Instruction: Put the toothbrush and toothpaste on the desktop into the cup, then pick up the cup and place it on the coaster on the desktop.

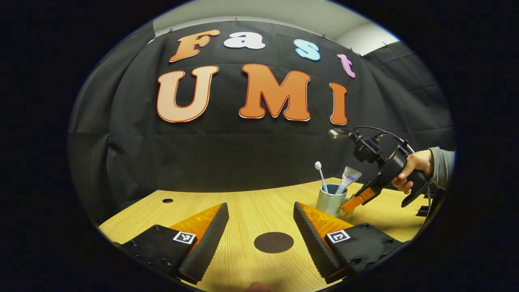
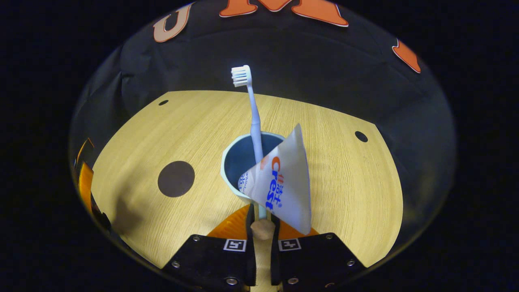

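Right hand-held gripper [image 2: 262, 217] is pinched narrow on the cup [image 2: 243, 162] rim, toothbrush [image 2: 254, 121] and toothpaste [image 2: 279, 182] already inside, probably for carrying it to the coaster [image 2: 176, 179]. Left hand-held gripper [image 1: 259, 237] hangs wide open over the desk [image 2: 344, 182].

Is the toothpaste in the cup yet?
Yes. The toothpaste stands in the cup beside the toothbrush, leaning on the rim; the left gripper view shows both poking out of its top.
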{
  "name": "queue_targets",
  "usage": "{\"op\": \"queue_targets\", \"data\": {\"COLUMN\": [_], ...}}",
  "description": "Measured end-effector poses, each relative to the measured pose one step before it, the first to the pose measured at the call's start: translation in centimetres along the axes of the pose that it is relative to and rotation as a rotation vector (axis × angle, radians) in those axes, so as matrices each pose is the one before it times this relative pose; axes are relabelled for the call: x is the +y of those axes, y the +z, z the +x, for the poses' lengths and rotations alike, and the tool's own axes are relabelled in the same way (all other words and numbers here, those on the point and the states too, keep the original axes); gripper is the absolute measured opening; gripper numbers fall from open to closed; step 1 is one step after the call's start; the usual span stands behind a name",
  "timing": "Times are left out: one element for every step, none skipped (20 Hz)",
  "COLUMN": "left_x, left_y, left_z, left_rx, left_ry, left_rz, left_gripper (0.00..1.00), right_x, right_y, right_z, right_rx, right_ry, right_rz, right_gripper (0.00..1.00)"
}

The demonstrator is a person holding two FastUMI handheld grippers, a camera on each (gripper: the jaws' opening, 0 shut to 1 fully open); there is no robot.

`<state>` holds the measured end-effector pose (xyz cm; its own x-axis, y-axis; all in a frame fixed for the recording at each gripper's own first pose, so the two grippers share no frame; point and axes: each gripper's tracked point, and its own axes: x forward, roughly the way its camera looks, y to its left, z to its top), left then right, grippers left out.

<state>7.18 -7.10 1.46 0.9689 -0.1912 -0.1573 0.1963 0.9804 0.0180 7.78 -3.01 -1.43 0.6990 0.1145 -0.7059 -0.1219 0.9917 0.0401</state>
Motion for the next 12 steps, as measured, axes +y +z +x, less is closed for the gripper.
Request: {"op": "queue_targets", "data": {"left_x": [0.022,0.106,0.044,0.073,0.088,0.201,0.248,0.245,0.141,0.222,-0.061,0.083], "left_y": [0.023,0.076,0.05,0.059,-0.008,0.039,0.002,-0.041,-0.027,0.004,-0.088,-0.028], "left_z": [-0.036,-0.026,-0.069,-0.053,0.0,-0.027,-0.092,-0.058,-0.018,-0.138,-0.038,-0.104], "left_rx": [-0.00099,-0.00207,-0.00266,-0.00233,-0.00102,-0.0007,-0.0005,0.00058,0.00162,-0.0002,0.00339,0.0027], "left_ry": [0.00362,0.0032,0.0038,0.00272,0.00422,0.00748,0.01032,0.00955,0.00859,0.01017,0.00677,0.00679], "left_rz": [0.00039,0.00087,-0.00061,-0.00161,-0.00076,0.00019,-0.00017,-0.00266,-0.00151,-0.00021,0.00075,-0.00044], "left_gripper": [1.0,1.0,1.0,1.0,1.0,1.0,1.0,1.0,1.0,1.0,1.0,1.0], "right_x": [0.072,0.125,0.118,0.068,0.088,0.135,0.084,0.002,-0.052,0.044,0.064,0.124], "right_y": [0.079,0.082,0.05,-0.015,-0.059,-0.06,0.168,0.122,0.194,0.147,0.101,-0.028], "right_z": [-0.084,-0.096,-0.046,0.06,0.096,0.143,0.006,-0.056,-0.108,-0.001,-0.054,-0.004], "right_rx": [-0.00495,-0.00578,-0.00289,-0.00439,0.00106,-0.00047,-0.00077,-0.00239,-0.00452,-0.00333,-0.00194,-0.00146], "right_ry": [0.00868,0.00982,0.01208,0.0117,0.0121,0.01233,0.01087,0.00764,0.00663,0.0079,0.01028,0.00884], "right_rz": [-0.00911,-0.01446,-0.01592,-0.01269,-0.01006,-0.00888,-0.00604,-0.00928,-0.01005,-0.00747,-0.00675,-0.00453], "right_gripper": [0.14,0.14,0.14,0.14,0.14,0.14,0.14,0.14,0.14,0.14,0.14,0.14]}}
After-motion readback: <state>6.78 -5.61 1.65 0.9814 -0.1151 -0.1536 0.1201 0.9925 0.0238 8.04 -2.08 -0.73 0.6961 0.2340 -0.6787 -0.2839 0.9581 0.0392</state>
